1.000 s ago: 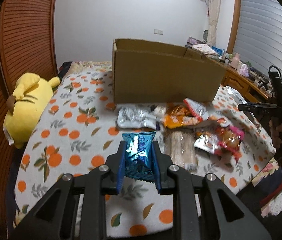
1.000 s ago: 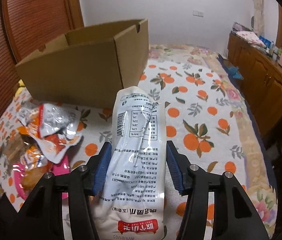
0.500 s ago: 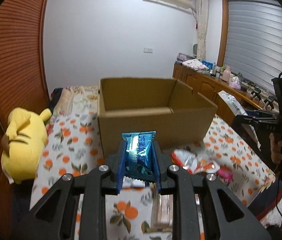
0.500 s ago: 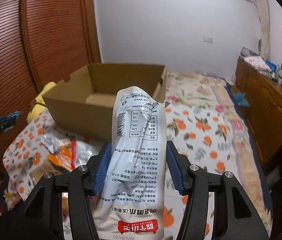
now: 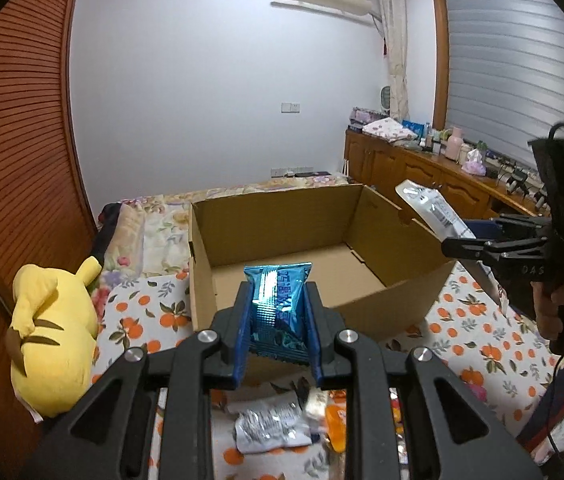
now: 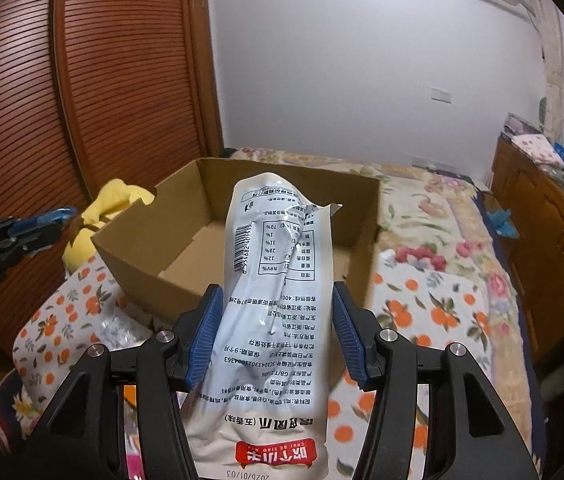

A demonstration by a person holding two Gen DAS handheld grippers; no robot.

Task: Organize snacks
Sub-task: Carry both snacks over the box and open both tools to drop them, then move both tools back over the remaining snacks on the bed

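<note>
Snacks hung at mid-frame before the open brown cardboard box: left gripper clamped a blue foil packet, right gripper a long white pouch.

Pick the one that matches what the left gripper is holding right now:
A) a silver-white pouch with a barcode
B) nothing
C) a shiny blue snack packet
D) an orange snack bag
C: the left gripper is shut on the shiny blue snack packet, raised in front of the open cardboard box.
</note>
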